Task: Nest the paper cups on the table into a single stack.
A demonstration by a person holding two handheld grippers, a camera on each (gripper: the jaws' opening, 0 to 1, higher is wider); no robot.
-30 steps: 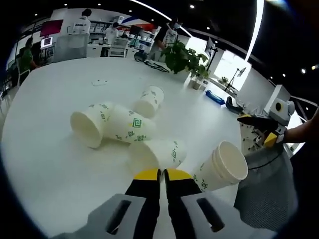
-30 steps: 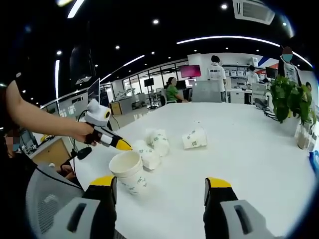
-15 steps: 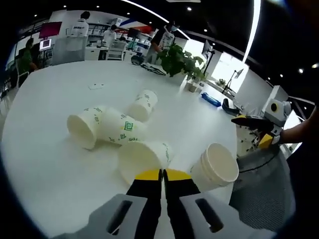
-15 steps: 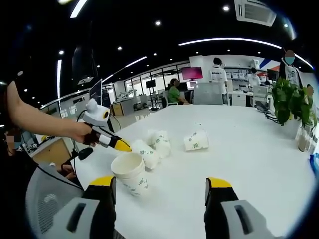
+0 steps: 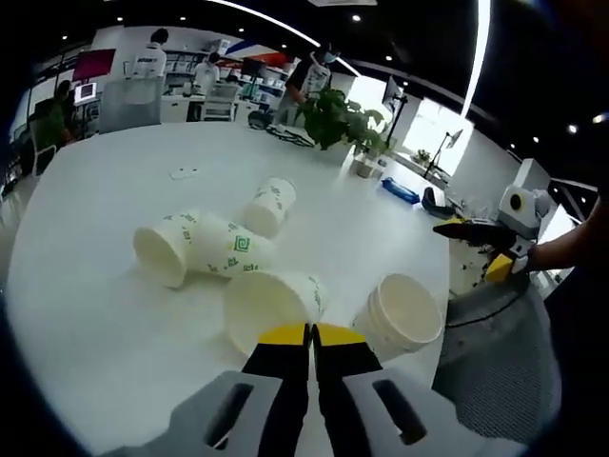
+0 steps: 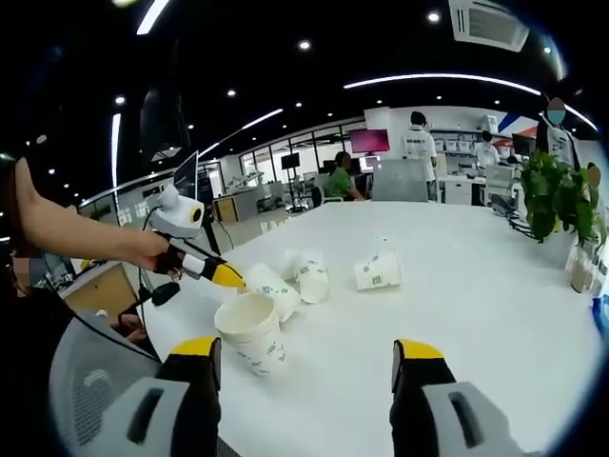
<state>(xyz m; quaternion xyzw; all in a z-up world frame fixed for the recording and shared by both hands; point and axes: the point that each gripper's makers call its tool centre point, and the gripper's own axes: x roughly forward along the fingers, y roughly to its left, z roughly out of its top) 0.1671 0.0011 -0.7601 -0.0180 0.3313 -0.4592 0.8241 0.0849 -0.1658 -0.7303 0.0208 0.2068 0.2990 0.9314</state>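
Bright ceiling strip lights (image 6: 447, 78) glare off the white table (image 5: 86, 314); fisheye edges bend and darken

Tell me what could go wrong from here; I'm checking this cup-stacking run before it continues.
1. The left hand-held gripper is shut right at the lying cup; a nudge could roll that cup instead of gripping it.
2. The upright stack stands near the table edge and could get knocked off.
3. The right hand-held gripper is open and apart from the cups, so nothing steadies the stack.

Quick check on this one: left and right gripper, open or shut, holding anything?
Left gripper: shut, jaws together, nothing between them, a lying paper cup just ahead.
Right gripper: open, jaws wide apart, holding nothing.
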